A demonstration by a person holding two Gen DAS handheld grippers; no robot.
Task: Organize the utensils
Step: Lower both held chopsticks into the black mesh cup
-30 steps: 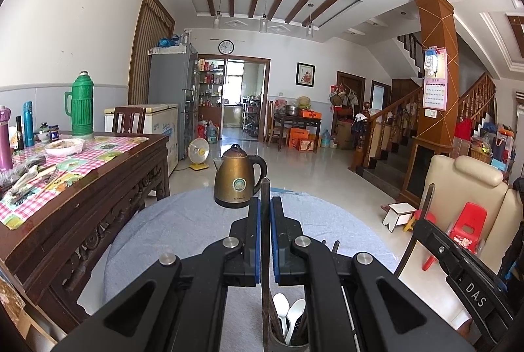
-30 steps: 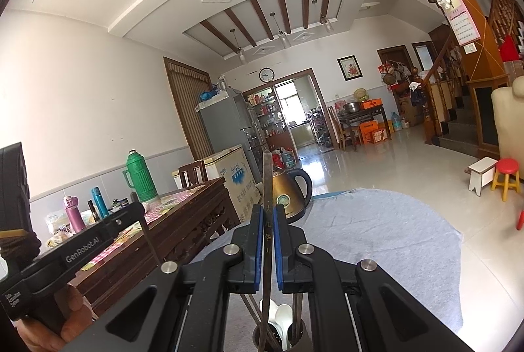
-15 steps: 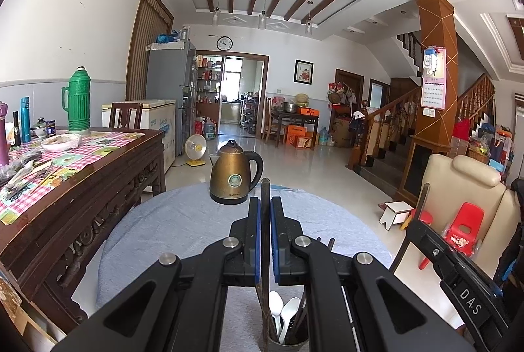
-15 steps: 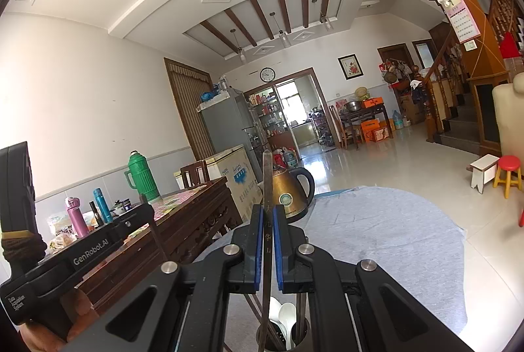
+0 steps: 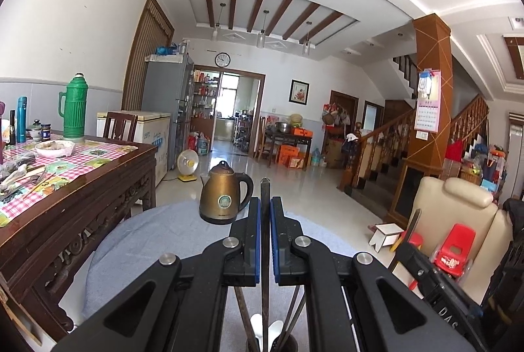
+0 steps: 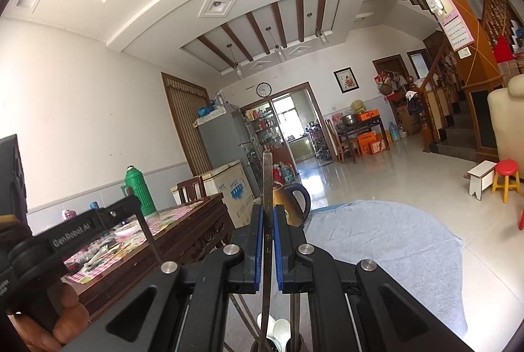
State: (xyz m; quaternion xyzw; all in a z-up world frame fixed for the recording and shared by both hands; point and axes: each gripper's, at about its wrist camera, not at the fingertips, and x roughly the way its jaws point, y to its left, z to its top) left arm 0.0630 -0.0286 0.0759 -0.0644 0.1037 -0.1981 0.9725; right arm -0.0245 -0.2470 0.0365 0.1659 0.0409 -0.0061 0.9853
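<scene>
The left wrist view alone takes in the cream armchair (image 5: 458, 211) and the red plastic chair (image 5: 457, 245) at its foot, along with the other tool's black body, where the letters "DAS" can be read. The right wrist view alone shows the person's left hand (image 6: 49, 322) wrapped round a black handle printed "GenRobot.AI", and a red and yellow stool (image 6: 506, 180) out on the pale tiled floor.

The left gripper (image 5: 265, 240) is clamped on a thin dark chopstick (image 5: 264, 198), which stands upright between the blue pads (image 5: 258, 240) with its rounded tip above them. The right gripper (image 6: 268, 244) grips a flat metal utensil handle (image 6: 267, 175) in the same upright way; its brushed surface carries a column of stamped Chinese characters (too small to read with certainty). Both pieces run down into the holder (image 5: 278, 345), a dark round cup at the bottom edge of each view, where white spoon bowls (image 6: 276, 330) and more dark sticks crowd together.

The holder stands on a round table (image 5: 147, 240) covered in grey-blue cloth. Farther back on it sits a bronze kettle (image 5: 224, 199) with a black handle and a round badge. To the left, a carved dark wood table (image 5: 98, 191) wears a pink checked cloth; a ribbed green flask (image 5: 74, 107) stands on it.
</scene>
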